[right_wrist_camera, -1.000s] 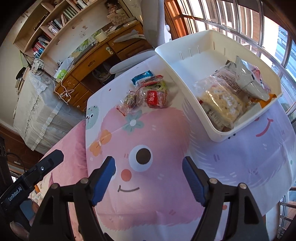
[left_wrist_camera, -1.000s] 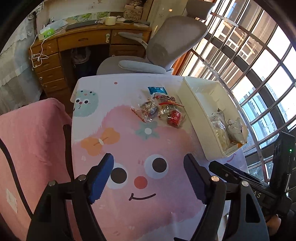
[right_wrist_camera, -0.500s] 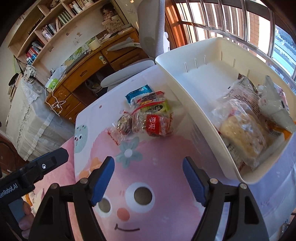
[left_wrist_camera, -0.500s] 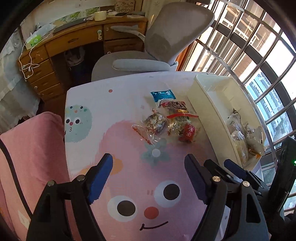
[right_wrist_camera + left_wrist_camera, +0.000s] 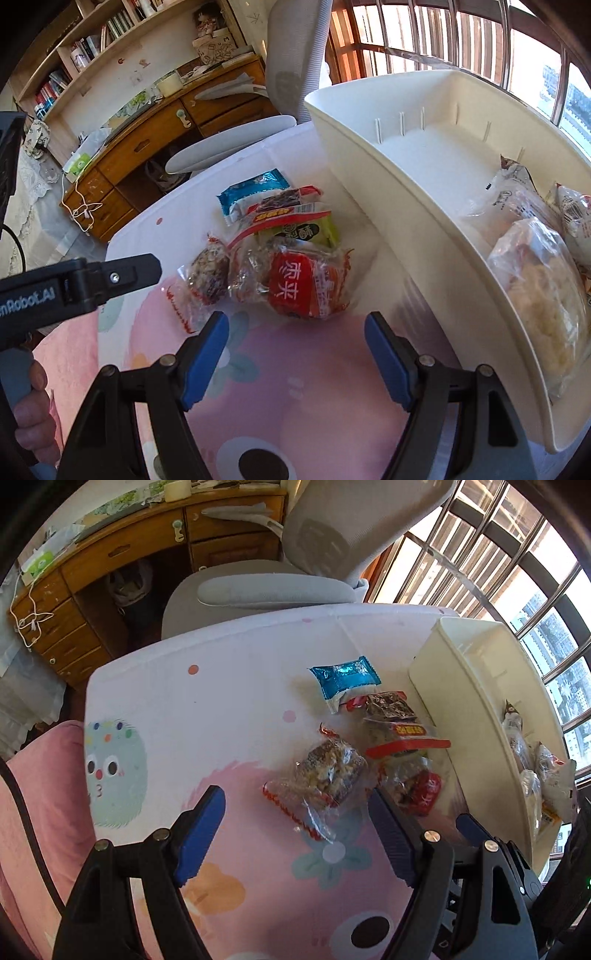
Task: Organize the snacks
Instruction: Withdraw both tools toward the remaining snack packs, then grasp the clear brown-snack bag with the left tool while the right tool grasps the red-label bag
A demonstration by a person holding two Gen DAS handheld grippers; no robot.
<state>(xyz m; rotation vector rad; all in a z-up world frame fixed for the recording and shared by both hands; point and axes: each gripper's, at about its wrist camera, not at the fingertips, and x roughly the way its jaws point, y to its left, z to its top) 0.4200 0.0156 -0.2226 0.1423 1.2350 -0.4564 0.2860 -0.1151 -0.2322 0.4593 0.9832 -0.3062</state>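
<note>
Right wrist: hand-held gripper [image 5: 295, 354] open, seemingly above snacks [image 5: 280, 254].

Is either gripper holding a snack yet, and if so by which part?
Nothing is held. The left gripper and right gripper both hang open above the table, short of the snack pile, with no packet between the fingers.

My left wrist camera looks steeply down over my jaws at the worktop [image 5: 229, 701], close above the snack pile [image 5: 369, 746]. My right one angles down from beside it, sharing that pile [image 5: 288, 258] and the white bin [image 5: 388, 177].
</note>
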